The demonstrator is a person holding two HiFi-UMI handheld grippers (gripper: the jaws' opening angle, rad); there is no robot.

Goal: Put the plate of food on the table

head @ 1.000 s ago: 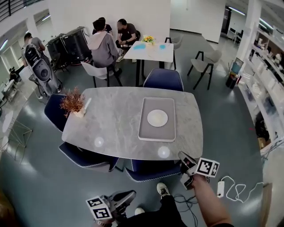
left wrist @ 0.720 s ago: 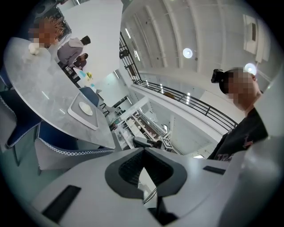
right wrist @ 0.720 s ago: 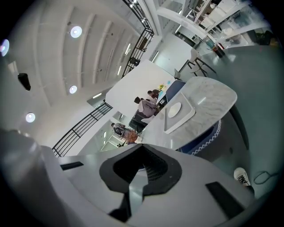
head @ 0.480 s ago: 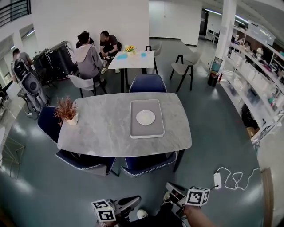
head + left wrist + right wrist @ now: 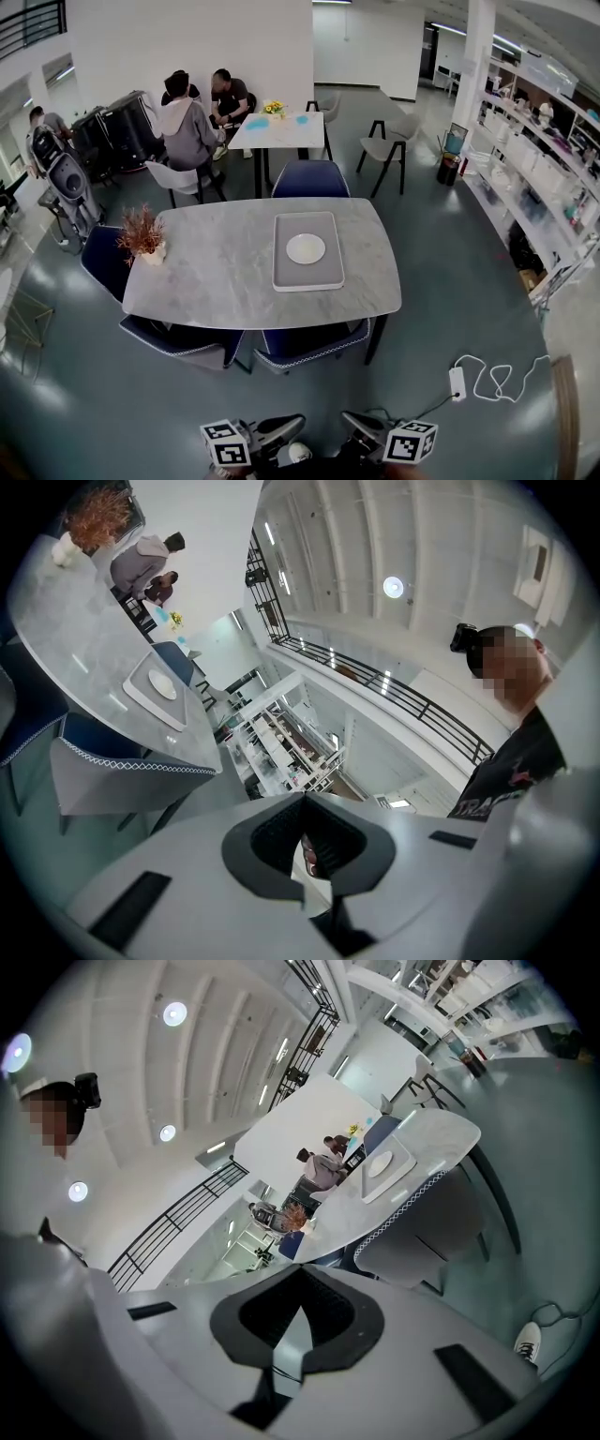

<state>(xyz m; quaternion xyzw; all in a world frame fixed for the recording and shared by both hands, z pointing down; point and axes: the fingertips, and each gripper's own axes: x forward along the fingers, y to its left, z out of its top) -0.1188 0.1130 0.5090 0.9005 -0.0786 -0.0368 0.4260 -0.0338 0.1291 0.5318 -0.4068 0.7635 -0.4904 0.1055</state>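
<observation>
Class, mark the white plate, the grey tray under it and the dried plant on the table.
white plate [image 5: 306, 248]: head view, plate's centre.
grey tray [image 5: 307, 277]: head view, bare near edge.
dried plant [image 5: 141, 231]: head view, its foliage.

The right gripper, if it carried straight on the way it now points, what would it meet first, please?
Probably one of the chairs tucked along the table's near side, toward the plant end. Nothing nearer to the right gripper shows, but depth is hard to judge.

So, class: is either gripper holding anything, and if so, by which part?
Nothing is held. The left gripper and right gripper each have jaws shut on nothing; the plate lies on a tray on the table, away from both.
</observation>
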